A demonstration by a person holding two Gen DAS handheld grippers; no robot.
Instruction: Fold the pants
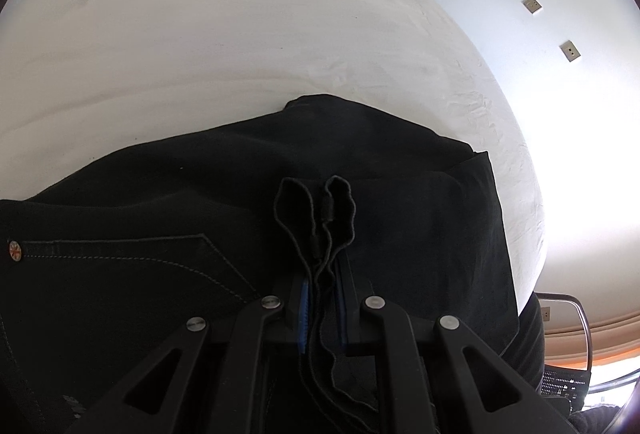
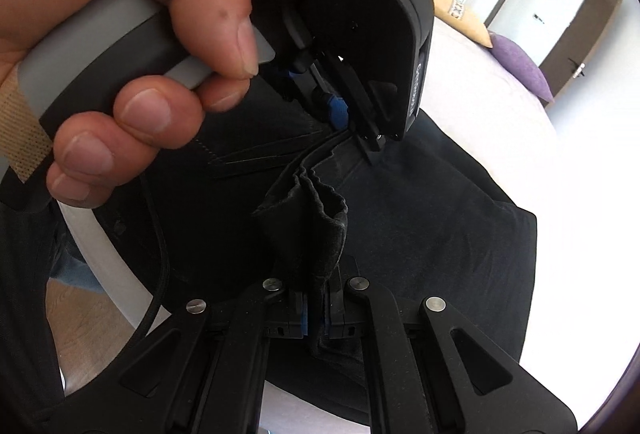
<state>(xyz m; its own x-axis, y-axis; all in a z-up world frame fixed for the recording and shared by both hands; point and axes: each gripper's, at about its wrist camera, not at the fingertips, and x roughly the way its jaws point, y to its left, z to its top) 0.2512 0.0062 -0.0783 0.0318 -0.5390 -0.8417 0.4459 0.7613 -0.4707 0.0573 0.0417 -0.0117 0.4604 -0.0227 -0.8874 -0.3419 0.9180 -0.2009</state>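
Black pants (image 1: 360, 170) bunched on white bed (image 1: 200, 34), both left tongs (image 1: 322, 310) and right tongs (image 2: 318, 318) clamped on hem edges at 6 o'clock; mid-fold, next likely carry toward 12 o'clock, align, release.

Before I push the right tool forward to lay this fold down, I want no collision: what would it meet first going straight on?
Likely the left tool. It sits straight ahead of the right tool, both clamped on the black pants, with the left hand beside it. Depth is unclear.
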